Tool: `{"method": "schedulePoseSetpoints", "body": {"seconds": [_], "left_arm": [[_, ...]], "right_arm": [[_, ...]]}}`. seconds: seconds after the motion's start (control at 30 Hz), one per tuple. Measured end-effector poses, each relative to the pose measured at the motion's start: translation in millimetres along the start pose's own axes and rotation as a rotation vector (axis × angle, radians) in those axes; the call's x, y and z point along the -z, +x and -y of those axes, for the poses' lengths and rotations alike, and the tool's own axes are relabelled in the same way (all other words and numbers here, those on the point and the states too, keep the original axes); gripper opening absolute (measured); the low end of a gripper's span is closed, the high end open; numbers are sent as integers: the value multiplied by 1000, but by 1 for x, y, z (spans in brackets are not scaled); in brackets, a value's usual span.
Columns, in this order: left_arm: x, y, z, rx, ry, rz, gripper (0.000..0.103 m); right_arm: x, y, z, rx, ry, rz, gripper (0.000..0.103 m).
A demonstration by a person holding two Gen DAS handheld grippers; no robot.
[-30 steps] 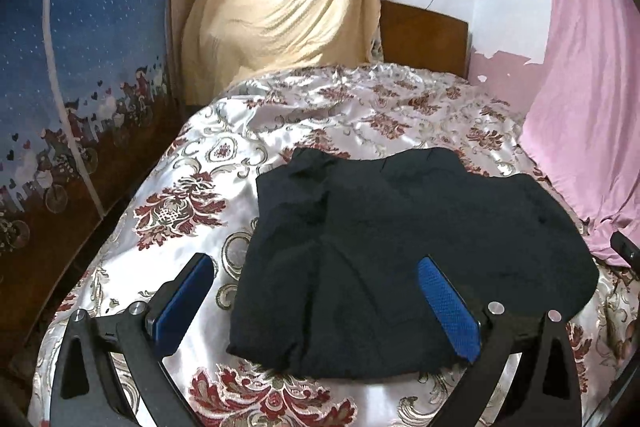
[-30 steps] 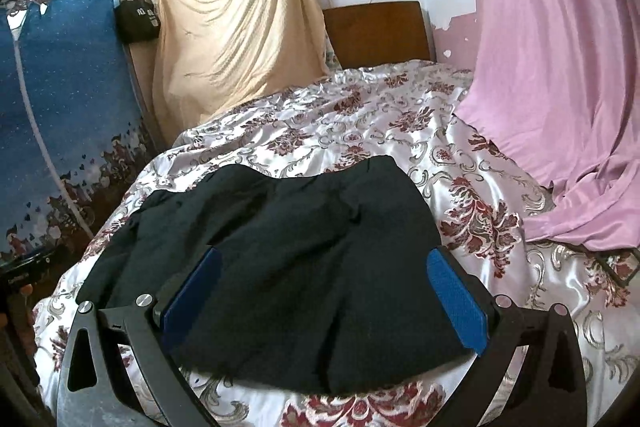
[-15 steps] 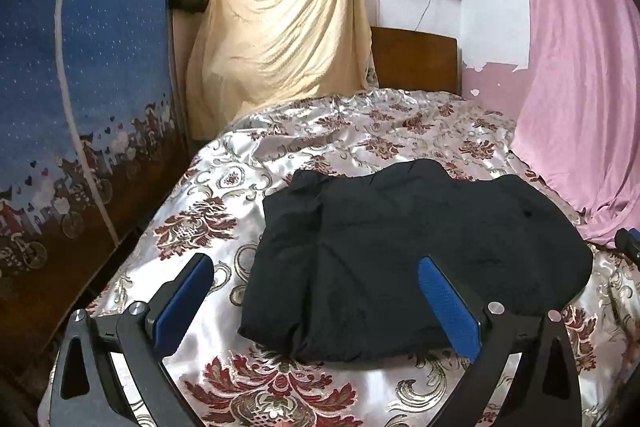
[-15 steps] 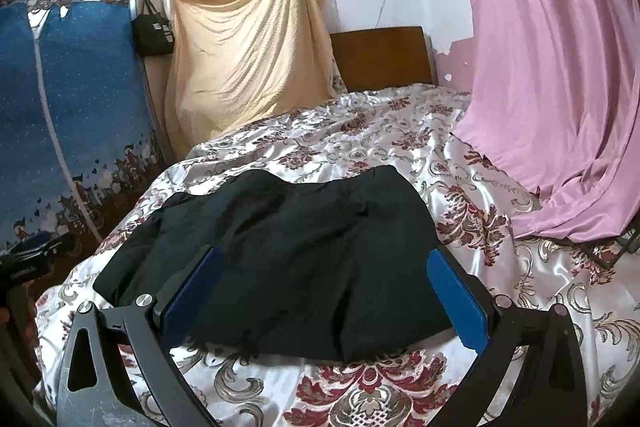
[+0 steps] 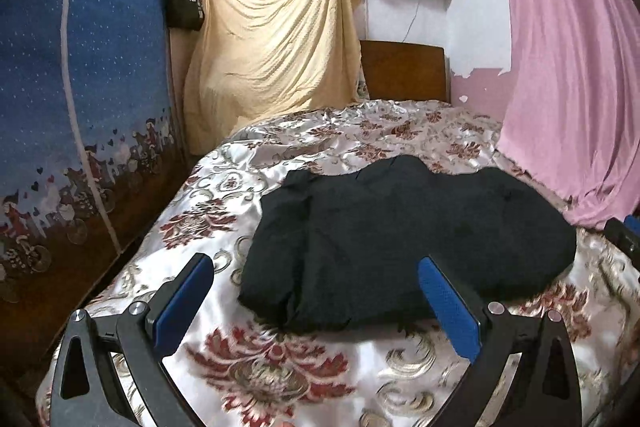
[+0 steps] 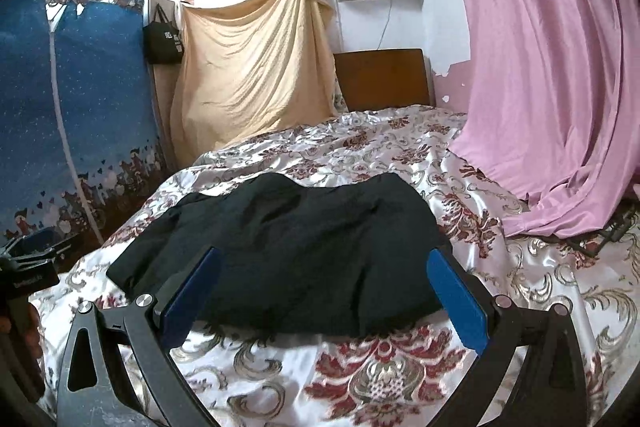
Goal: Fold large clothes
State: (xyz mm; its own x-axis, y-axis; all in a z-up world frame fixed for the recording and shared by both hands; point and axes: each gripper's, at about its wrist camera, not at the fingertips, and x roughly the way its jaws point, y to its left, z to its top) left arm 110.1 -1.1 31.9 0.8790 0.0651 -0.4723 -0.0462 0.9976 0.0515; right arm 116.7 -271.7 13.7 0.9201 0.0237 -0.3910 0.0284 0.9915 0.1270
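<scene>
Dark garment [image 5: 404, 243] lying folded into a thick, rounded bundle near the foot of the floral satin bedspread [image 5: 288, 359], pink curtain [image 5: 572, 75] hanging beside its far right end. Left gripper [image 5: 316, 303] spread wide and empty, blue pads [image 5: 182, 301] hovering apart from the cloth's near left corner; right gripper [image 6: 324, 291] likewise parted and holding nothing, poised just short of the bundle's near edge [image 6: 316, 323]. Soft, limp fabric by the look of it, several layers deep, so probably moderately heavy for cloth and prone to sagging and sliding open if lifted by a single layer. Glossy bedspread likely slippery underneath, so dragging could shift the whole bundle rather than crease it. Best hold, judging from the lie: the two near corners, pinching through all layers at once, one per gripper, well apart so the span stays taut. Rounded left end looks bulkier, possibly tucked sleeves; deeper bite advisable there. Not fragile; firm clamping safe.
</scene>
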Motion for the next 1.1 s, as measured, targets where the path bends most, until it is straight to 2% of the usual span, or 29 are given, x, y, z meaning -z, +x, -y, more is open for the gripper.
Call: {"method": "schedulePoseSetpoints", "body": {"seconds": [0.27, 0.87, 1.1], "left_arm": [[22, -12, -9, -8, -75, -29, 103], [54, -21, -10, 7, -44, 10, 103], [57, -8, -12, 33, -53, -6, 103]], "right_arm": [[16, -11, -9, -33, -50, -19, 102], [44, -26, -35, -72, -14, 32, 102], [58, -16, -42, -98, -37, 1, 102]]}}
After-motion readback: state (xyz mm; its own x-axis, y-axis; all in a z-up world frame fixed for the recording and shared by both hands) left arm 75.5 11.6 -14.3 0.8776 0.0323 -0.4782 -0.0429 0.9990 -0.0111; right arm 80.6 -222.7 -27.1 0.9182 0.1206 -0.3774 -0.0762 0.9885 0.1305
